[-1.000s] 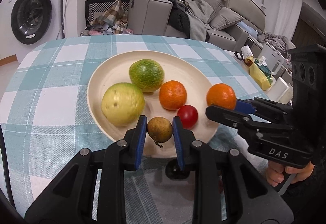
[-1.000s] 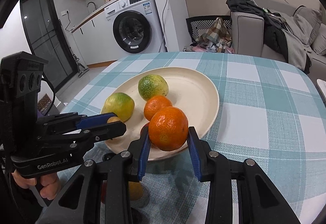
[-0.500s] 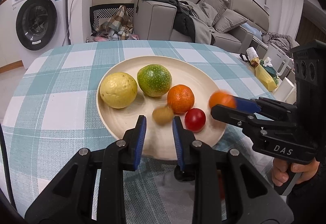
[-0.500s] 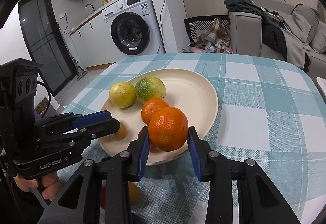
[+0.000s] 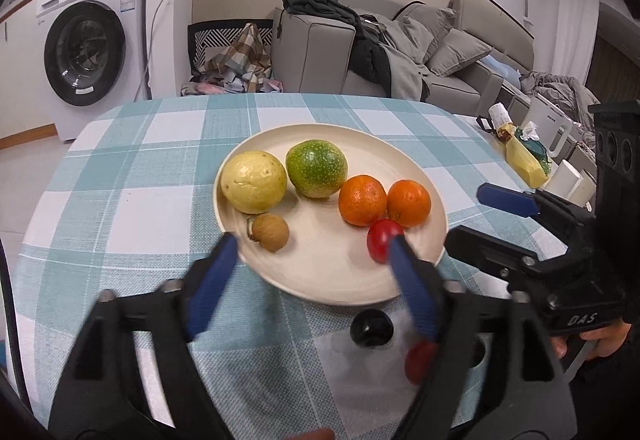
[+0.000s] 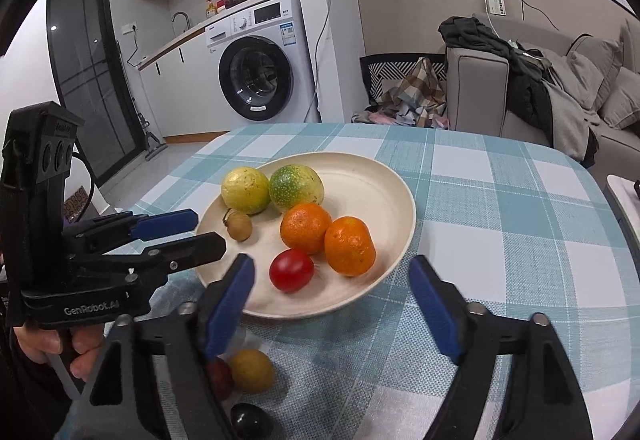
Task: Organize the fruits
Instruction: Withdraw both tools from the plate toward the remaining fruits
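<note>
A cream plate on the checked table holds a yellow fruit, a green fruit, two oranges, a red tomato and a small brown fruit. My left gripper is open and empty at the plate's near edge. My right gripper is open and empty, just back from the nearer orange.
Off the plate near me lie a small brown fruit, a dark red fruit and a black fruit. A washing machine, a sofa and a side table with cups stand beyond the table.
My left gripper opened, released the small brown fruit onto the plate and drew back. My right gripper opened and left the orange on the plate beside the other orange.
</note>
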### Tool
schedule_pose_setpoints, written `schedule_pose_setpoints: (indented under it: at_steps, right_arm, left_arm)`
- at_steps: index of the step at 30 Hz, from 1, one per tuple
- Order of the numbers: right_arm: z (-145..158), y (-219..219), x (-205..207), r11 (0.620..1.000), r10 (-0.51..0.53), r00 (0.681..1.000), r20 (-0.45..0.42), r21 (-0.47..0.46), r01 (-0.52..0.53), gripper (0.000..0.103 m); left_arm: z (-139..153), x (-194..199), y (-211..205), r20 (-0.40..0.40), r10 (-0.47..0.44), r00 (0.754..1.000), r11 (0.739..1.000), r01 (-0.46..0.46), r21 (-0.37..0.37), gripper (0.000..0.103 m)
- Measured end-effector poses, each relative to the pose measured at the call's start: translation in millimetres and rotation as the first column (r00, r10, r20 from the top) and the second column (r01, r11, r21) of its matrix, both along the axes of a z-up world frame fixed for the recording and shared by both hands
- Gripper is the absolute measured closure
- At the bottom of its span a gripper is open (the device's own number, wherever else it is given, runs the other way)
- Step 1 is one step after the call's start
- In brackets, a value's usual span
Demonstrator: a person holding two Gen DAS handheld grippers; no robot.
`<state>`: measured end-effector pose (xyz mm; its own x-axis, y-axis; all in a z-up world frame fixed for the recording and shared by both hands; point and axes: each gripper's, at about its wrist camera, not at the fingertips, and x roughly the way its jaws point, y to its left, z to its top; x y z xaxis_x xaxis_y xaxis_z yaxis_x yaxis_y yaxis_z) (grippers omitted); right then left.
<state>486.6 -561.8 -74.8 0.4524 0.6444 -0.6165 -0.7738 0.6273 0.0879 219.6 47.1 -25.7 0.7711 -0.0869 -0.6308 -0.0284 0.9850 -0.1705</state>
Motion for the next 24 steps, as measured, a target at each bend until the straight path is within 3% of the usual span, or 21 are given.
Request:
schedule_pose_setpoints:
  at_steps: [4, 6, 8, 24]
  right_arm:
    - [2, -4, -4, 1.000, 0.007, 1.000, -0.003, -0.001, -0.007, 0.001]
    - [0, -6, -7, 1.000, -0.001, 1.000, 0.000, -0.015, 0.001, 0.000]
    - [-1, -6, -8, 0.999, 0.002, 1.000, -0.005, -0.033, -0.002, 0.000]
    - [-6, -24, -33, 0.992, 0.064, 0.997, -0.044, -0.103, -0.068, 0.000]
  left_arm:
    - [6, -11, -1, 0.014, -0.009, 1.000, 1.000, 0.009, 0.006, 0.014]
    - [6, -16, -3, 0.016, -0.016, 1.000, 1.000, 0.016, 0.011, 0.005]
    - [6, -23, -5, 0.022, -0.019, 1.000, 0.999, 0.018, 0.029, 0.001]
    - [-8, -60, -21, -0.058, -0.075, 0.996, 0.996, 0.077, 0.038, 0.001]
